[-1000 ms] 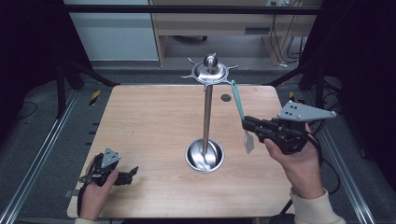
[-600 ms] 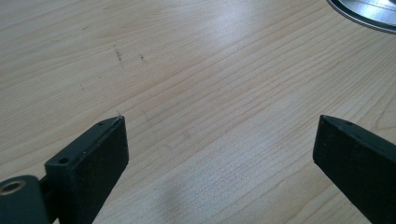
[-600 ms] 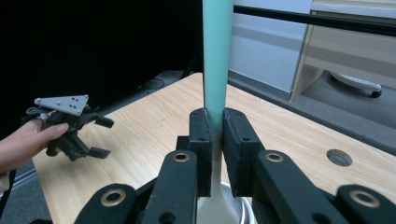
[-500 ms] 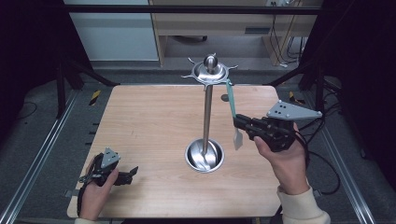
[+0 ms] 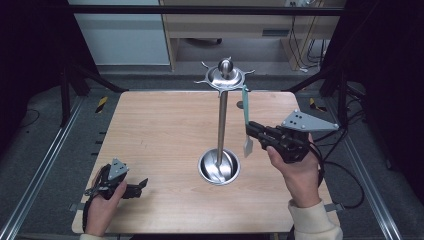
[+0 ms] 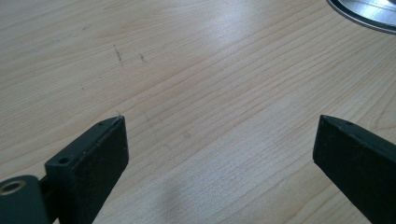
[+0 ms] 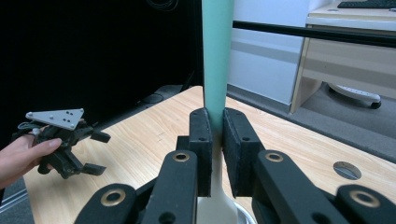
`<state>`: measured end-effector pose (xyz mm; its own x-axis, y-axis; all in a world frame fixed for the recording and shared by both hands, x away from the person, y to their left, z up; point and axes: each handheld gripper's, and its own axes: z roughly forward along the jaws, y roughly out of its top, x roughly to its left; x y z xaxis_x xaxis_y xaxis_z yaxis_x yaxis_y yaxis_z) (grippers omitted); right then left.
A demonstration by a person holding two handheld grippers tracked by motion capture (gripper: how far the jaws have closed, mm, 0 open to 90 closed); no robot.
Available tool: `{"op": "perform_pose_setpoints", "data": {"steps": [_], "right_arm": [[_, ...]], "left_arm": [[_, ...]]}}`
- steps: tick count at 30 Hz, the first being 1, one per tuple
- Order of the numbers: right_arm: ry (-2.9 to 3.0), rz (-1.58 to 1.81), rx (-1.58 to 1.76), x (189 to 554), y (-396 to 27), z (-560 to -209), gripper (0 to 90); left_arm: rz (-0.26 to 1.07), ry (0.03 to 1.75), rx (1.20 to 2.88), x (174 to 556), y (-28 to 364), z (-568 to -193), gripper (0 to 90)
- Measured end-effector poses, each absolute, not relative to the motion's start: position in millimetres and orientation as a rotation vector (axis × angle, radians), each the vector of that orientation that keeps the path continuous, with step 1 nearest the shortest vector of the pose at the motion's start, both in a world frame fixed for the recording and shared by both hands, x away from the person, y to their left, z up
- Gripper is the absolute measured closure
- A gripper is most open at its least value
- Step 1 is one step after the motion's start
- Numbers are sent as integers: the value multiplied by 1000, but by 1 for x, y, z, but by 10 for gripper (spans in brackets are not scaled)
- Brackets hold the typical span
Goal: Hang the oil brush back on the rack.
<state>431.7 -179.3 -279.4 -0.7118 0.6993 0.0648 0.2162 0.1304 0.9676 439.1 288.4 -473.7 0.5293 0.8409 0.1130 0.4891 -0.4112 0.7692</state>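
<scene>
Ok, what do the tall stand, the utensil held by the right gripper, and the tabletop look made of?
Stand: polished metal, probably stainless steel, judging by its mirror-like glare. Utensil in the right gripper: matte teal handle, likely plastic or silicone, with a whitish blade; the material is unclear. Tabletop: light wood or wood-look laminate, with visible grain lines.

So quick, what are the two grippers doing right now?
Left gripper: open, holding nothing, over the table.
Right gripper: closed on the green-handled spatula.

The spatula [image 5: 245,120] has a long teal handle and a whitish blade. It stands nearly upright, blade down, beside the metal stand's pole [image 5: 221,127], its handle top near the stand's hooked crown [image 5: 225,77], above the tabletop [image 5: 155,135].
</scene>
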Motion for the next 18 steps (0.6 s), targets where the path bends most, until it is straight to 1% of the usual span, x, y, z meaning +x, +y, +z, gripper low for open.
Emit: {"op": "perform_pose_setpoints", "data": {"steps": [18], "right_arm": [[2016, 1599, 879, 436, -176, -280, 824]], "left_arm": [[648, 1076, 2076, 439, 289, -474, 31]]}}
